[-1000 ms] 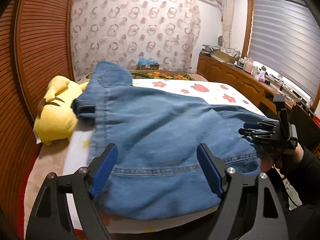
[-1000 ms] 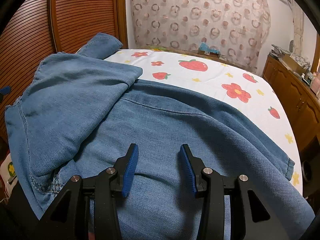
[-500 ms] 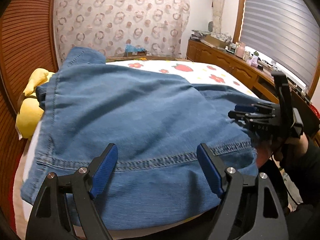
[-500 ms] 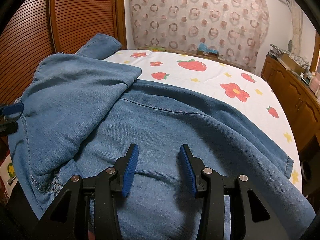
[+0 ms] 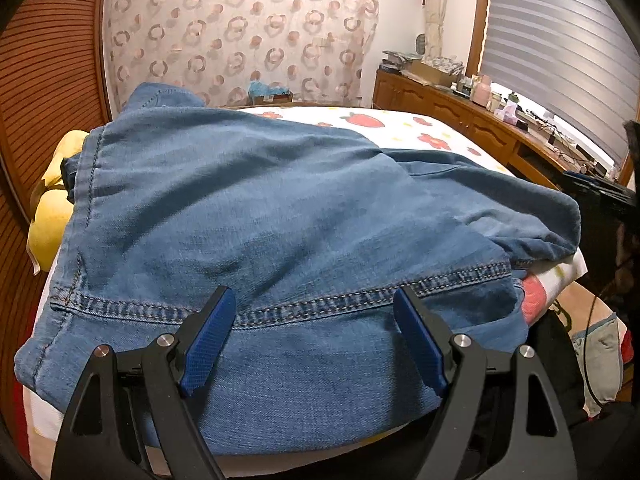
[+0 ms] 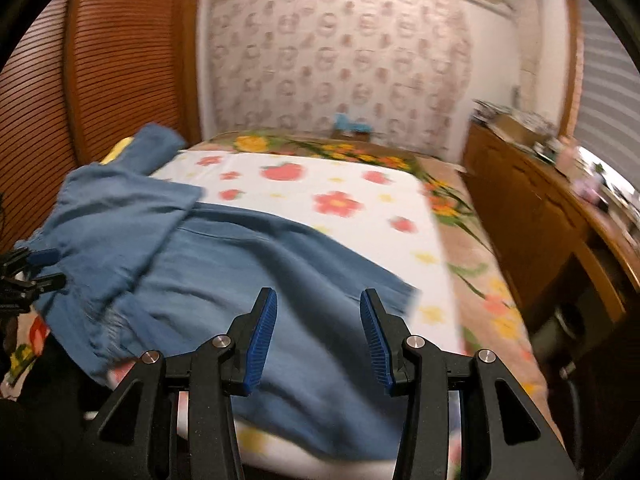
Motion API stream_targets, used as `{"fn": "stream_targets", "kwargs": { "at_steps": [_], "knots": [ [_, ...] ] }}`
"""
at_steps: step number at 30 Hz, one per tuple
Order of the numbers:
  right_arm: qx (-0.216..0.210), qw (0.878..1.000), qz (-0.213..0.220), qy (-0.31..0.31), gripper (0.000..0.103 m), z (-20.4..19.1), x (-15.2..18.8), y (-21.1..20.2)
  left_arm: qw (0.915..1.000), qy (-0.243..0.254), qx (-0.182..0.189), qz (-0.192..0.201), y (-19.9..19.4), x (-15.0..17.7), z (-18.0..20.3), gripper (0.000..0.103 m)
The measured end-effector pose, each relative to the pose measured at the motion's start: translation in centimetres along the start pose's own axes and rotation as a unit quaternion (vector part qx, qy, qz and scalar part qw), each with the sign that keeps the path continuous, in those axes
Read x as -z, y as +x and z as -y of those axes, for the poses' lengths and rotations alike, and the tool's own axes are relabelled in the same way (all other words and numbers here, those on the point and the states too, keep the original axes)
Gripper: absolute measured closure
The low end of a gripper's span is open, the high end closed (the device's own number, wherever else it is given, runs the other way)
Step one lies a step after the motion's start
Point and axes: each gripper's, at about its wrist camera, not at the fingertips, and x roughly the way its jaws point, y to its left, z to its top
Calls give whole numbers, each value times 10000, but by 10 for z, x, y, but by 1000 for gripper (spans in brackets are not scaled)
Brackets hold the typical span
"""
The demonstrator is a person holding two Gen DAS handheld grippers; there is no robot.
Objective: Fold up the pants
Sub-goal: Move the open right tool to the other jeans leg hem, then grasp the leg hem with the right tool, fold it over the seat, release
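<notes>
Right tongs [image 6: 318, 336] now farther back, spread above the pants [image 6: 224, 268]; left tongs [image 5: 310, 338] spread over their hem

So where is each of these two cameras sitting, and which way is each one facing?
Left wrist: rides the left gripper, looking across the hemmed end of the jeans toward the curtain; its open blue pads and the right gripper at the right edge show.
Right wrist: rides the right gripper, open, facing up the bed over the sheet; the left gripper shows at the left edge.
Shared: jeans, sheet, curtain, wooden sideboard.
</notes>
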Motion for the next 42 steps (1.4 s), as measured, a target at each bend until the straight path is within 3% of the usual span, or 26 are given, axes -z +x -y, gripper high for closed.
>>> {"fn": "stream_targets", "kwargs": {
  "at_steps": [6,10,21,32,33,35,36,40,42],
  "knots": [
    [356,9967,-320,659,54,61,30,3,9999,71,-100,-14,4,-1,2,21],
    [487,9944,-378,857,52,79,40,7,9998,102,-169,-24,5,0,4,21],
    [204,9945,-573,852,52,65,41,20,9997,108,-197,-35,7,-1,5,21],
    [8,9922,-859,907,52,76,47,36,9997,108,-205,-36,9,-2,7,21],
    [0,9923,-852,901,56,75,46,36,9997,110,-206,-37,9,-2,6,21],
    [-64,9923,-864,887,80,74,46,37,9997,111,-202,-40,9,-2,6,21],
    [-138,9922,-876,874,85,72,46,37,9997,101,-196,-42,9,-2,7,21],
    [-621,9914,-658,949,89,68,37,25,9999,10,-102,-96,6,-4,5,21],
    [-567,9943,-477,767,89,62,26,15,9999,-58,7,-100,2,-7,6,21]
  ]
}}
